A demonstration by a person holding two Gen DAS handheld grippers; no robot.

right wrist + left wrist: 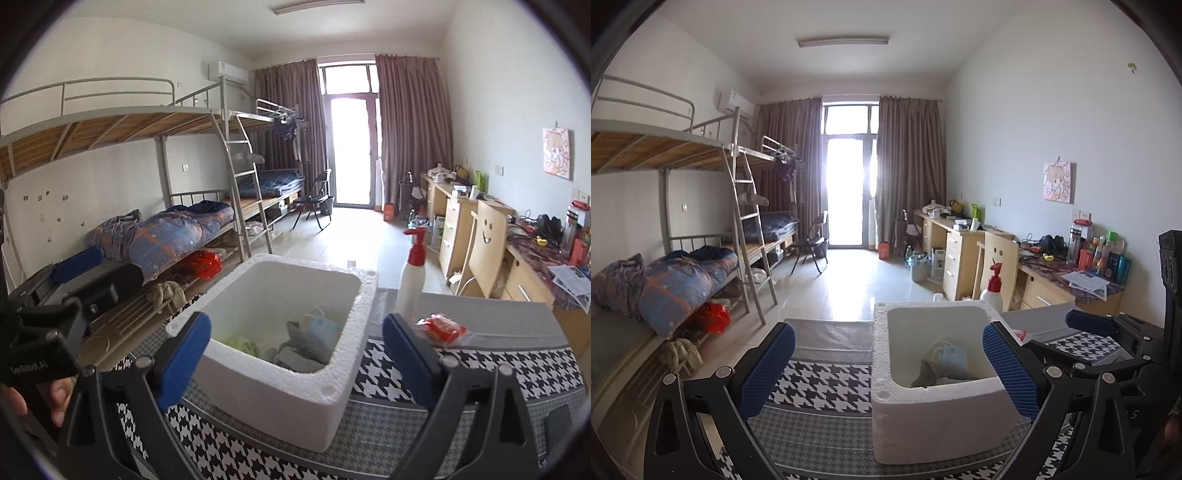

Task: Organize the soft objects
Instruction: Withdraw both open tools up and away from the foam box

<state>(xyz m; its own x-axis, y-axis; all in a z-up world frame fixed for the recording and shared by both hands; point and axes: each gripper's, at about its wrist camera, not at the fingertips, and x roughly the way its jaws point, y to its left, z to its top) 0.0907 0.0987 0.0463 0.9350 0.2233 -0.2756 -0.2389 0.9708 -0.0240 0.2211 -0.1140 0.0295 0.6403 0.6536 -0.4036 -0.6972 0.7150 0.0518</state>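
The foam box (280, 332) sits on the houndstooth-clothed table (461, 373), open side up, and already takes the soft things: a grey cloth (306, 349), a light-blue face mask (323, 326) and a pale green item (242, 343) lie on its floor. We read the box as the collecting bin, which is why it stands central between both hands.

Still out on the table, just right of the box, is a red packet in clear wrap (441, 328); whether it counts as soft we cannot tell. A white spray bottle with a red pump (412, 273) stands behind it, near the box's far right corner, likely not part of the sort.

Our right gripper (295, 358) hangs over the box's near rim with fingers wide apart and nothing between the pads, so nothing is held. Our left gripper (888, 363) is also spread wide and empty, the box's near left corner framed between its fingers but not touched.

We judge the next pick, if any, to be the red packet. Around all this: bunk beds (184, 229) on the left, desks on the right.
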